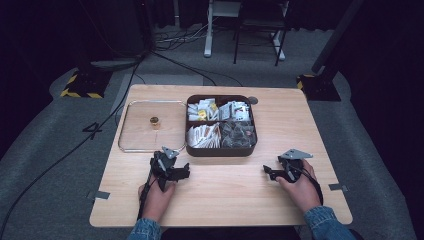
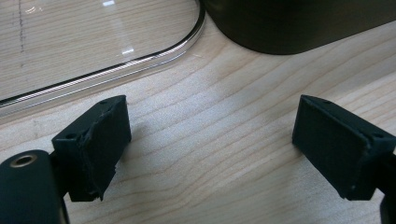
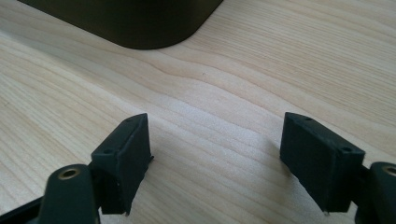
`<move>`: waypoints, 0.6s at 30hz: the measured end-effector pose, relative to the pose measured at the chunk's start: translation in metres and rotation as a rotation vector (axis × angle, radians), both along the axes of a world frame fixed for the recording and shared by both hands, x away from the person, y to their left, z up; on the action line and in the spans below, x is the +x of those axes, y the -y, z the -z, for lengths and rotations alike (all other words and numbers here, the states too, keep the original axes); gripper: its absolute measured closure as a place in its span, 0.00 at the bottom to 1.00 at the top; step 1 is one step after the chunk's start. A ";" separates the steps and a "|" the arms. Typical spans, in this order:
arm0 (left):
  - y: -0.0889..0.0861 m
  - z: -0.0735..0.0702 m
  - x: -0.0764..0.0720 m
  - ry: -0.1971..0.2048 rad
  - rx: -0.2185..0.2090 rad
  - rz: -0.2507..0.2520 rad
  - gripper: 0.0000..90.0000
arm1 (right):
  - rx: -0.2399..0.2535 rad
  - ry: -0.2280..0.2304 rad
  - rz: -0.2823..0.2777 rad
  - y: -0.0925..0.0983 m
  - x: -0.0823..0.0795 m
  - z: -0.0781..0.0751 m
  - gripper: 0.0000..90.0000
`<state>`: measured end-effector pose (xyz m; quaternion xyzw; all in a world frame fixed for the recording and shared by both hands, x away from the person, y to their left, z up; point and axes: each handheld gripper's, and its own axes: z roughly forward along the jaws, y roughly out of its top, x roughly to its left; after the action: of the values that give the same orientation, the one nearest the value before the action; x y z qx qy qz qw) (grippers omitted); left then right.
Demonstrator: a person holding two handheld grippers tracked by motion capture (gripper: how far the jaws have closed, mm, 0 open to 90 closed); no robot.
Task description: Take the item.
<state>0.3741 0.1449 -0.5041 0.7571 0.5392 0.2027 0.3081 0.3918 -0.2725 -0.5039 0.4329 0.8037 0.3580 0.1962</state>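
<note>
The left gripper [image 1: 186,171] and right gripper [image 1: 266,170] are resting wide open and empty on the table [image 1: 225,200], near the brown box [image 1: 221,150].

One brown box [image 1: 221,150], four compartments; one clear lid [image 1: 131,134]; two hand-held grippers.

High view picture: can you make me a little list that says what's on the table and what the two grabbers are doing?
table: light wood
box: dark, four compartments, packets inside
clear lid: flat on the table, left of the box, small knob on top
left gripper: open, empty, near the lid's corner
right gripper: open, empty, near the box's corner
</note>
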 end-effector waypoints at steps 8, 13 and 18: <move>0.000 0.000 0.000 0.000 0.000 0.000 0.13 | -0.005 0.002 0.001 0.000 0.000 0.000 0.29; 0.000 0.000 0.000 0.000 -0.001 0.000 0.13 | -0.004 0.005 0.002 -0.001 0.000 0.000 0.30; 0.000 0.000 0.001 0.001 0.000 0.001 0.13 | -0.002 0.007 -0.003 -0.002 0.001 0.000 0.31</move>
<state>0.3749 0.1448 -0.5041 0.7574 0.5387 0.2029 0.3082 0.3932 -0.2701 -0.5037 0.4301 0.8042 0.3588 0.1989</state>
